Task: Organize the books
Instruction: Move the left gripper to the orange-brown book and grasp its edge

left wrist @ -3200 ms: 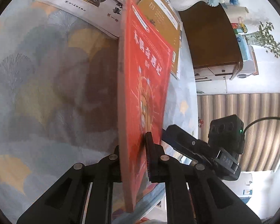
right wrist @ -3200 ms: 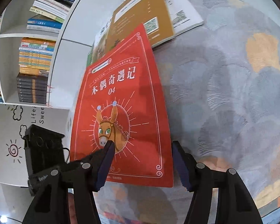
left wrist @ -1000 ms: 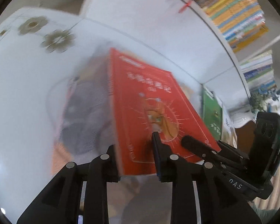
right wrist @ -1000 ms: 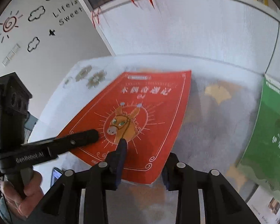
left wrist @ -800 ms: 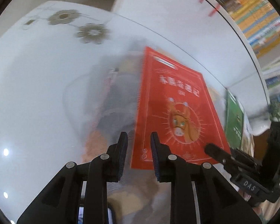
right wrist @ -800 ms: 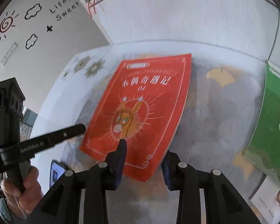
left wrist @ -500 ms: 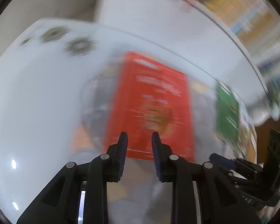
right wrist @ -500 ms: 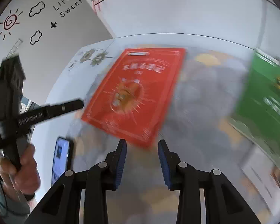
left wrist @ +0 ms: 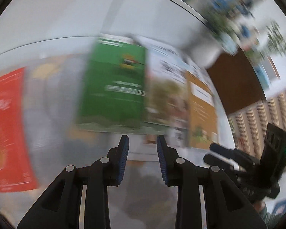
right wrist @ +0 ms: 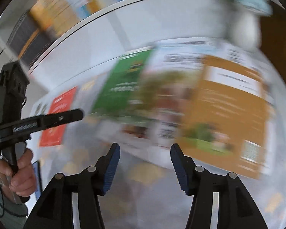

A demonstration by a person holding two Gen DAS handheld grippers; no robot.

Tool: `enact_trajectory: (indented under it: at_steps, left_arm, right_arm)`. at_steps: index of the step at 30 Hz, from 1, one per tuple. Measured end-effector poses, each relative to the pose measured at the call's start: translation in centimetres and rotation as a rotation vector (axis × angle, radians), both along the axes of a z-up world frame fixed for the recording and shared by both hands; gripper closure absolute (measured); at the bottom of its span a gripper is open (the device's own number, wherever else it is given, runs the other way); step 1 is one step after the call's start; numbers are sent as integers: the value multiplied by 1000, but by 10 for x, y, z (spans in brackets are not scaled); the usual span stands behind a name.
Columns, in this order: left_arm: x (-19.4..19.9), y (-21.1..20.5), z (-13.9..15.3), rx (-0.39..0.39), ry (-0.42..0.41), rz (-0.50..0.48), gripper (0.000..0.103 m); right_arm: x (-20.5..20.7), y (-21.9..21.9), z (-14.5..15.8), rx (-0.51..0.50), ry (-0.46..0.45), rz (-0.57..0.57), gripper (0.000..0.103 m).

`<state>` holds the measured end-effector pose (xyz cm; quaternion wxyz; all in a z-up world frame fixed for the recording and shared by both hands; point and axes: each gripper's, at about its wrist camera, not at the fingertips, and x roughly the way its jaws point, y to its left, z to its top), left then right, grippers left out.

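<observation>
Both views are smeared by motion. A red book (left wrist: 7, 124) lies flat on the table at the far left, also small in the right wrist view (right wrist: 59, 118). A green book (left wrist: 114, 87), a picture book (left wrist: 165, 99) and an orange-brown book (left wrist: 202, 110) lie overlapping in a row ahead. My left gripper (left wrist: 142, 142) hangs above the table just short of the green book's near edge, jaws opening, nothing between them. My right gripper (right wrist: 145, 148) hovers short of the picture book (right wrist: 162, 105) and orange-brown book (right wrist: 228, 114), jaws opening wider, also empty.
A patterned cloth (left wrist: 143, 190) covers the table. A white wall panel and a bookshelf (right wrist: 53, 13) stand behind it. A dark brown cabinet (left wrist: 234, 87) is at the right. A phone (right wrist: 38, 179) lies near the hand (right wrist: 19, 175) that holds the left gripper.
Both grippers have let go of the red book, which now lies flat at the left. Both have swung right toward the green and orange-brown books, and the right jaws have widened.
</observation>
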<state>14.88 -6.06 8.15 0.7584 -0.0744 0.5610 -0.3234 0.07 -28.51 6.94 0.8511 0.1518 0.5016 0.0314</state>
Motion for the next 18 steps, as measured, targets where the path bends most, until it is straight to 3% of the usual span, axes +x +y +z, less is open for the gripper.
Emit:
enact_trajectory:
  at_steps: [5, 8, 11, 12, 13, 16, 18]
  left_arm:
    - [-9, -78, 4, 34, -27, -119, 67]
    - [-4, -111, -7, 34, -6, -121, 63]
    - [3, -131, -24, 48, 18, -93, 63]
    - [3, -139, -30, 64, 14, -87, 63]
    - [3, -144, -35, 78, 14, -88, 65]
    - [-4, -155, -36, 104, -51, -87, 65]
    - [-6, -163, -36, 85, -28, -115, 65]
  right_arm:
    - [-38, -90, -2, -44, -23, -241, 48]
    - [-46, -140, -17, 9, -9, -366, 46]
    - [-38, -168, -38, 71, 24, -409, 47]
    - [-37, -173, -44, 80, 26, -415, 51]
    - [-34, -174, -48, 86, 29, -417, 63]
    - [-26, -174, -53, 80, 10, -400, 67]
    - [-21, -169, -52, 87, 14, -366, 68]
